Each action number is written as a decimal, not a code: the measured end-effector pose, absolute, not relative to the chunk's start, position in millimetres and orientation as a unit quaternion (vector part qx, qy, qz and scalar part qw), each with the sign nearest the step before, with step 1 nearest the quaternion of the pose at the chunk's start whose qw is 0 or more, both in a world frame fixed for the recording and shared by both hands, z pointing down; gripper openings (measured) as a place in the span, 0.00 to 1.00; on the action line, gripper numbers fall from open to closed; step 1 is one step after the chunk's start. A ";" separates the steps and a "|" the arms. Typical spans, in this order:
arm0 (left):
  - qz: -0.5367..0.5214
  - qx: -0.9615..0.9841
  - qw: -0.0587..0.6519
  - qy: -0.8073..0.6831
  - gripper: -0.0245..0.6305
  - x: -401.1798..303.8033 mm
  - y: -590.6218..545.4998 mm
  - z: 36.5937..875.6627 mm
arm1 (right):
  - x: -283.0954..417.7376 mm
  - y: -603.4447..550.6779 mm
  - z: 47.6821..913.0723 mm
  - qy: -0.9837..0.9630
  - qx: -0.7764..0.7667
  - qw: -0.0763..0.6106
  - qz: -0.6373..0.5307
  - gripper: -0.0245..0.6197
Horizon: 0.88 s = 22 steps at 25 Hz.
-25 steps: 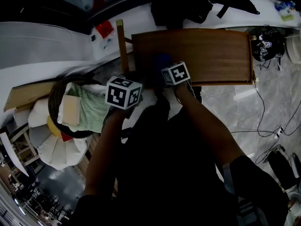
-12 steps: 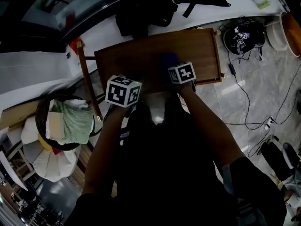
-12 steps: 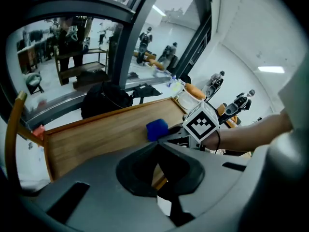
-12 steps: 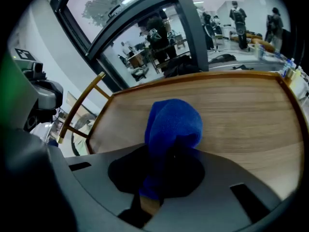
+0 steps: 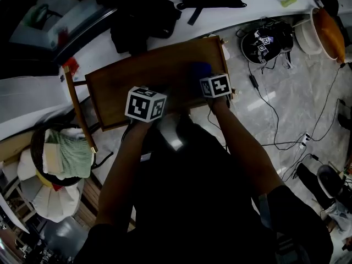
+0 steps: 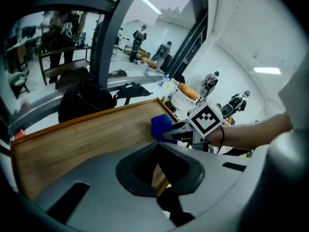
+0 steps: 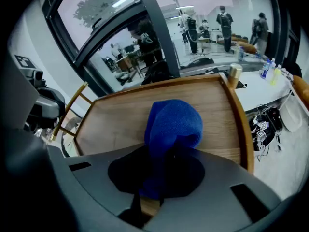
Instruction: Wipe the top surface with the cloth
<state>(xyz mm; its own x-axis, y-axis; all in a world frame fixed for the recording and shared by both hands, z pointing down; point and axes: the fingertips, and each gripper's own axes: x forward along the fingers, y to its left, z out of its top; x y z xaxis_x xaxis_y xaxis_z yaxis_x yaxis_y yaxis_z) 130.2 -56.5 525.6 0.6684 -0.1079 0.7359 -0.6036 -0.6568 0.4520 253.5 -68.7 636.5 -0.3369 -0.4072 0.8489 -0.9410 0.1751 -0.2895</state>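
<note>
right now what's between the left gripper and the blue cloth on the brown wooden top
Nothing but a bare stretch of the brown wooden top separates the left gripper from the blue cloth; the left gripper view shows it.

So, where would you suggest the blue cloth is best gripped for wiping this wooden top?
Grip the blue cloth by its gathered near end, coming from the near edge of the wooden top, as the right tongs do: its rounded free bulk sits ahead over the wood.
</note>
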 end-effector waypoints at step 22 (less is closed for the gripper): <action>0.308 0.833 0.368 -0.276 0.05 37.7 -63.6 507.6 | 264.7 -62.7 605.8 -0.658 0.562 0.302 0.400 0.13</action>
<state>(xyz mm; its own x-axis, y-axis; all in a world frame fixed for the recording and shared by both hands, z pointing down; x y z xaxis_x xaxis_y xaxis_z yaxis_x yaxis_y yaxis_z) 37.7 -63.6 507.6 0.6577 -0.2324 0.7166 -0.6861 -0.5776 0.4424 264.7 -62.7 605.8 -0.1856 -0.4986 0.8467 -0.9812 0.0473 -0.1872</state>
